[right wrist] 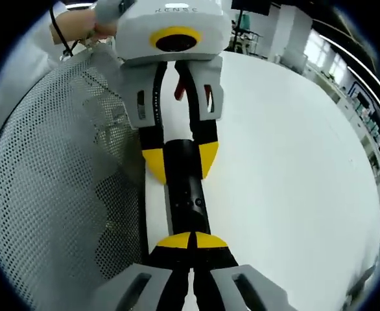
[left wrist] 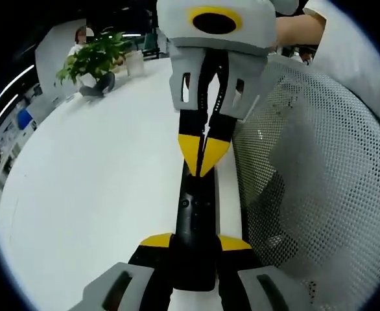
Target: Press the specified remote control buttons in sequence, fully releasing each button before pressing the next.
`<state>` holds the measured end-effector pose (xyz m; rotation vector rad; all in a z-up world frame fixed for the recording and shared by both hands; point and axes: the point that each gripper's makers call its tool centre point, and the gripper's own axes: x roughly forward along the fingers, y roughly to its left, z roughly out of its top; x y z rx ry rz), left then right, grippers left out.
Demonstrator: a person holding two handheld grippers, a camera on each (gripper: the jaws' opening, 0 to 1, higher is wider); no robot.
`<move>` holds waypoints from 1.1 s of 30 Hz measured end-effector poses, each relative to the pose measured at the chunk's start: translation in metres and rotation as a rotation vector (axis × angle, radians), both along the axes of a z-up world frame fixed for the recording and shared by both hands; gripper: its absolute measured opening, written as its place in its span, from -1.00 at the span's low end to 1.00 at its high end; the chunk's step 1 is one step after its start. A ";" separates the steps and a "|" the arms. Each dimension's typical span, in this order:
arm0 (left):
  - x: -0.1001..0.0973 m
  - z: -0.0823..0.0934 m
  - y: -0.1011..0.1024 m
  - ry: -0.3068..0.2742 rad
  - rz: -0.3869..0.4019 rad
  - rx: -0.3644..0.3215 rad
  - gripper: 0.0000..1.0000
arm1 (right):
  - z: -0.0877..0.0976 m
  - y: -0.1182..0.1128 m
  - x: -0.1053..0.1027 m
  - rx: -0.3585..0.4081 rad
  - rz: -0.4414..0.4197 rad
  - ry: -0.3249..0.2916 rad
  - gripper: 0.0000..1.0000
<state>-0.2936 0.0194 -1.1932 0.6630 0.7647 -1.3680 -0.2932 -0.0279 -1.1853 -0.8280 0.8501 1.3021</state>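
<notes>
Grippers meet nose-to-nose: left gripper [left wrist: 196, 245] clamps remote [left wrist: 195, 214] (right gripper [right wrist: 191, 241] presses).

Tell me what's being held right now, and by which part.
The left gripper holds the black remote by one end; the right gripper's shut fingers touch its other end.

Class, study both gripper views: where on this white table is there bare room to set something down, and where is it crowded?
Free: the broad white table between the black remote and the potted plant, the same stretch seen beside the remote in the right gripper view. Crowded: the strip where the left gripper holds the remote, the right gripper presses it, and a mesh chair back borders them.
</notes>
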 end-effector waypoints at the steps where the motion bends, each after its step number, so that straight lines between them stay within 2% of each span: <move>1: 0.000 0.000 0.000 0.000 0.001 0.001 -0.55 | 0.000 0.000 0.000 0.014 -0.018 0.003 -1.00; 6: 0.000 0.000 0.000 -0.001 -0.006 0.003 -0.55 | 0.002 -0.001 0.001 0.117 -0.061 0.004 -1.00; 9: 0.000 0.000 0.000 -0.001 -0.004 0.001 -0.55 | 0.002 -0.001 0.000 0.136 -0.073 0.000 -1.00; 12: 0.000 0.000 0.000 0.006 0.001 0.006 -0.55 | 0.003 0.001 0.000 0.123 -0.057 -0.014 -1.00; 18: 0.000 0.000 0.000 0.010 -0.010 0.017 -0.55 | 0.003 0.005 0.001 0.110 -0.028 -0.003 -1.00; 22: 0.000 0.000 0.000 0.012 0.001 0.010 -0.55 | 0.001 0.007 0.000 0.072 0.044 -0.039 -1.00; 24: 0.001 0.000 0.001 0.015 0.006 0.009 -0.55 | 0.000 0.012 -0.002 0.079 0.056 -0.026 -1.00; 27: 0.001 0.000 0.001 0.012 0.000 0.010 -0.55 | -0.002 0.012 0.000 0.046 0.102 -0.046 -1.00; 29: 0.001 0.000 0.001 0.008 -0.003 0.005 -0.55 | -0.003 0.013 0.000 0.035 0.106 -0.044 -1.00; 33: 0.000 0.000 0.001 -0.004 -0.010 0.001 -0.55 | -0.004 0.013 0.002 0.005 0.046 0.004 -1.00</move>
